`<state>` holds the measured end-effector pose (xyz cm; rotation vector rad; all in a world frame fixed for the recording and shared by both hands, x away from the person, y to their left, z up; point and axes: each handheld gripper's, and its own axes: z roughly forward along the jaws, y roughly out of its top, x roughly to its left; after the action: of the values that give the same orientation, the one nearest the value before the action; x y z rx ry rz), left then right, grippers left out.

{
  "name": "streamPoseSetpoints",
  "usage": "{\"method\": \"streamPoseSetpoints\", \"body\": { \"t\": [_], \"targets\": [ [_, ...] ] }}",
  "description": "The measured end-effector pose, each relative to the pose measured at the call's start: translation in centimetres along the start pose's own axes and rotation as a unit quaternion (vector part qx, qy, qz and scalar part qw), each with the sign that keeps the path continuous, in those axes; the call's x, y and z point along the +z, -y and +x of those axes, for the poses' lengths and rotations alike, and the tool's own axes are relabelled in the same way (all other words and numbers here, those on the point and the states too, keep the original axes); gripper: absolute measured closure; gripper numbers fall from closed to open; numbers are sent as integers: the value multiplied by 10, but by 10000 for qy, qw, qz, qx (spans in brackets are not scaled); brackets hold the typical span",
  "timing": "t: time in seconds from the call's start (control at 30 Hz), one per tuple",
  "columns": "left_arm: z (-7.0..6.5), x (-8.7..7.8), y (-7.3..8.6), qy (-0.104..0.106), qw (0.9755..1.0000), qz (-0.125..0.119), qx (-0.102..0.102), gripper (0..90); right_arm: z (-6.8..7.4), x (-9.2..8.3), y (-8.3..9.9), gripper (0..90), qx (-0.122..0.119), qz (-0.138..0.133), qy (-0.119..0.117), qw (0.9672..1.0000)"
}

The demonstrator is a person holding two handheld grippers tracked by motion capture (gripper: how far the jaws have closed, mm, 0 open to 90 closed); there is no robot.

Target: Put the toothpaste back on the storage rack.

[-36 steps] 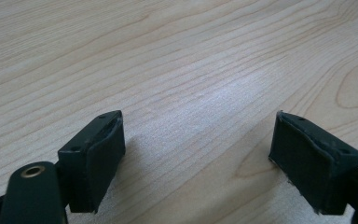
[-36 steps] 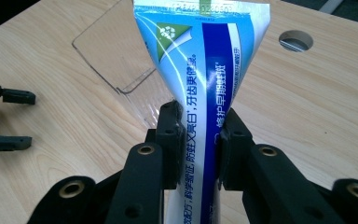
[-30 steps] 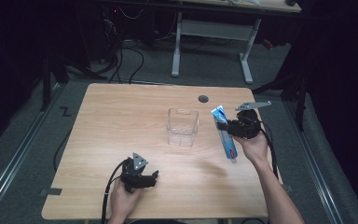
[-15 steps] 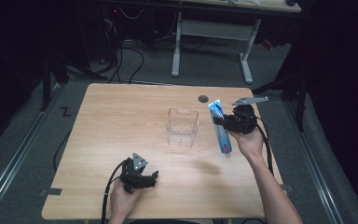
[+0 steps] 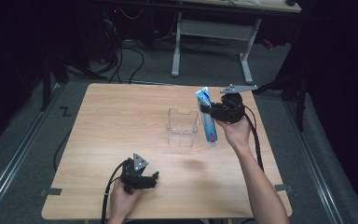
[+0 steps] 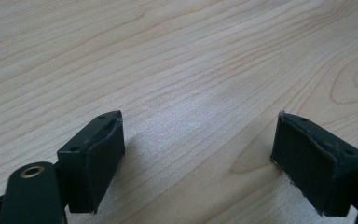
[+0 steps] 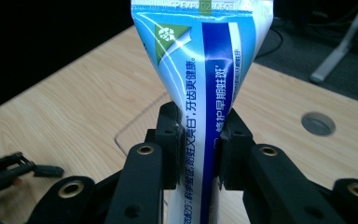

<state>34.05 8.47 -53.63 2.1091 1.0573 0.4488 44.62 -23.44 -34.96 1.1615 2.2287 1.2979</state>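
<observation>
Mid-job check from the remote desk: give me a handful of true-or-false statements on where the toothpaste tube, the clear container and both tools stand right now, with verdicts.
1. The right tool is shut on the toothpaste tube. True.
2. The toothpaste tube lies flat on the table. False: in the high view it hangs near upright in the right tool, beside the clear container.
3. The left tool has its jaws apart with nothing between them. True.
4. The clear container already holds the tube. False: the tube is outside it, at its right side in the high view.
5. The left tool rests at the far edge of the table. False: it sits near the person's edge, held in the left hand.
</observation>
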Motion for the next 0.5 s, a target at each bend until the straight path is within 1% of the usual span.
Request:
{"method": "streamPoseSetpoints", "body": {
  "t": [0.07,0.17,0.2,0.33,0.43,0.5],
  "targets": [
    [0,0,0,0,10000,1,-1,169,0,2,-3,737,31,-40,-89,9999],
    [0,0,0,0,10000,3,0,169,1,6,-7,737,-57,27,-49,10000],
    [0,0,0,1,10000,4,3,169,1,6,-8,737,-48,21,-43,10000],
    [0,0,0,3,10000,6,5,168,-1,5,-12,737,147,-137,-92,9998],
    [0,0,0,23,10000,9,20,167,1,5,-18,737,138,-192,-49,9997],
    [0,-1,0,29,10000,26,35,167,2,4,-23,737,138,-242,-67,9996]
  ]
}}
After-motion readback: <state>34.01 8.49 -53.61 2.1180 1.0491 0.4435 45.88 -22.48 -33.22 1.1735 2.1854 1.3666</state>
